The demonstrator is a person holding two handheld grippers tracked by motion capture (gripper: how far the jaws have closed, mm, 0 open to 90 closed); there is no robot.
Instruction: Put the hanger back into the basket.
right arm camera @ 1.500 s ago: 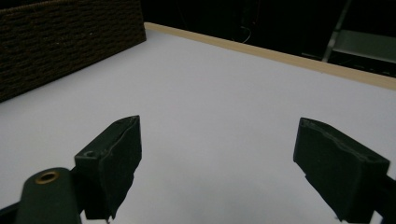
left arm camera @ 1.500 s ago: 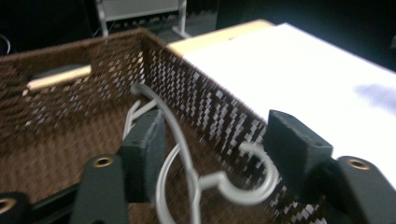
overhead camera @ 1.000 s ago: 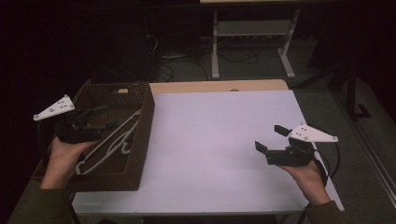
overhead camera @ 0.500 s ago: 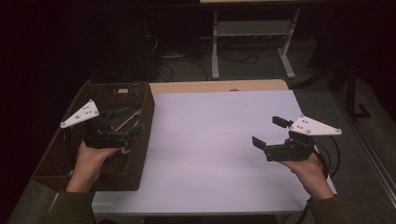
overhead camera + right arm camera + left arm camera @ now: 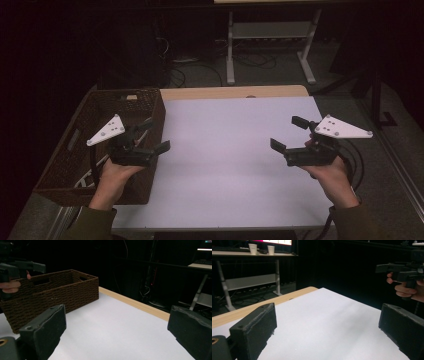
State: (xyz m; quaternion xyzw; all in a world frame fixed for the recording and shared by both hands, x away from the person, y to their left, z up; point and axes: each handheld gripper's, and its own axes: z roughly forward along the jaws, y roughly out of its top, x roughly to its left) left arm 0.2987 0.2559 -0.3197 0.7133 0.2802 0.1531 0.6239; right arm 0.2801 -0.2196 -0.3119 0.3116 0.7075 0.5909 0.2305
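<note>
My left gripper hovers at the right wall of a brown wicker basket, pointing toward the table's middle. Its jaws have just been opening and now stand wide with nothing between them; in the left gripper view that gripper frames bare white tabletop. My right gripper is held above the table's right side, facing left. It is open and empty, its jaws having widened slightly a moment ago. The right gripper view has this gripper looking at the basket and the far-off left gripper.
White hangers lie inside the basket, mostly hidden by my left arm. The white table surface has a wooden strip along its far edge. Beyond it stand a metal table frame and floor cables.
My left hand has come out from over the basket toward its right wall and a little lower, with the jaws spread wider. The right gripper has risen slightly.
</note>
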